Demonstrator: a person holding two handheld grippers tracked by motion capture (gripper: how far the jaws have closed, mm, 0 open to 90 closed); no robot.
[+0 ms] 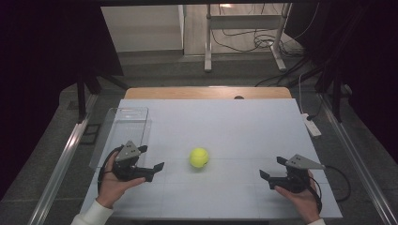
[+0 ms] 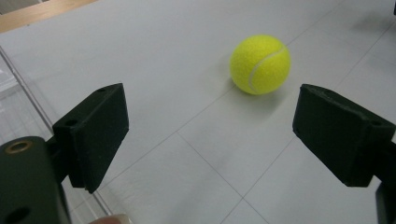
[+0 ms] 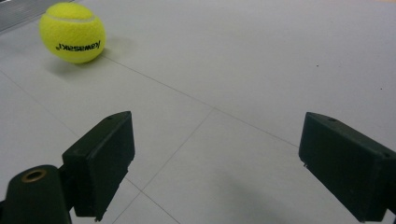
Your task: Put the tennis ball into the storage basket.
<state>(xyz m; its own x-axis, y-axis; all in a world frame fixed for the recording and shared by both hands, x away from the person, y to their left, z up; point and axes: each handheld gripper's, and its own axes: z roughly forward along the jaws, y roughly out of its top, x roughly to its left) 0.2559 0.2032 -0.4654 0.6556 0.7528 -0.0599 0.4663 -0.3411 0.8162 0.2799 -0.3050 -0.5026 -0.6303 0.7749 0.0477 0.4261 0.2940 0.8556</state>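
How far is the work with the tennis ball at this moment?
Nothing looks done: the tennis ball lies free on the white table. In hand: the left gripper stands open, pointed at the ball but apart from it; the right gripper is open too, farther off. Left: probably the approach and the grasp.

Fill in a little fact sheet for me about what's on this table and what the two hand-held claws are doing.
Surface: pale grey table top
Main thing: fuzzy yellow tennis ball, resting on the table between the two grippers
Left gripper: open, aimed at the ball, not touching it
Right gripper: open, holds nothing, apart from the ball
Also there: clear plastic box at the table's left edge, behind the left gripper
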